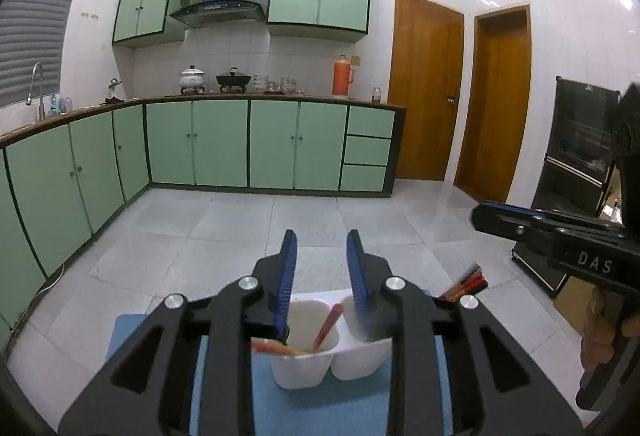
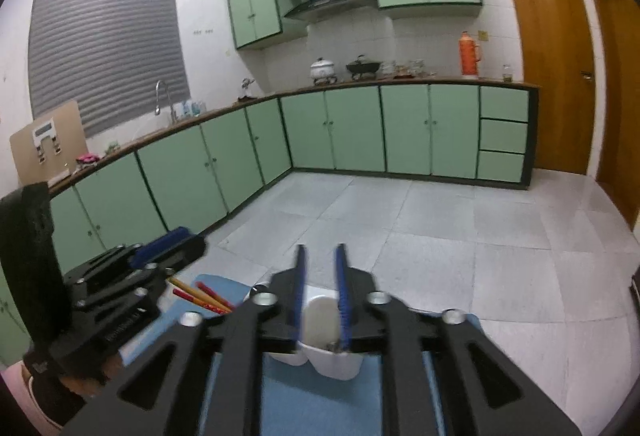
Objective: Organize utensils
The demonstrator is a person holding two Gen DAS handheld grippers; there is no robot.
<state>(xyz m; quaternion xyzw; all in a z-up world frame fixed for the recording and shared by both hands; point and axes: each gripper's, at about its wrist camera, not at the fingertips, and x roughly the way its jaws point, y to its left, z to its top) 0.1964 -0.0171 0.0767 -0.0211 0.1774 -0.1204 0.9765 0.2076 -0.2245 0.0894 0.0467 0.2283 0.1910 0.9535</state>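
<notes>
Green kitchen cabinets and pale floor tiles fill your left wrist view. Your left tool (image 1: 321, 248) hangs with its fingers moderately apart, gripping nothing, over the white twin-cup holder (image 1: 320, 360) on the blue mat (image 1: 224, 392). Red chopsticks (image 1: 327, 326) lean in its left cup; more (image 1: 466, 284) lie near the mat's far right corner. "DAS" reads on the right tool's body.

From the right wrist, your right tool (image 2: 321, 256) is narrowly parted and holds nothing. Fetch loose chopsticks and lower them tip-first, upright, into a cup.

Black claws (image 1: 322, 248), blue ribbed pads (image 1: 289, 268), silver screws, "DAS" lettering.
</notes>
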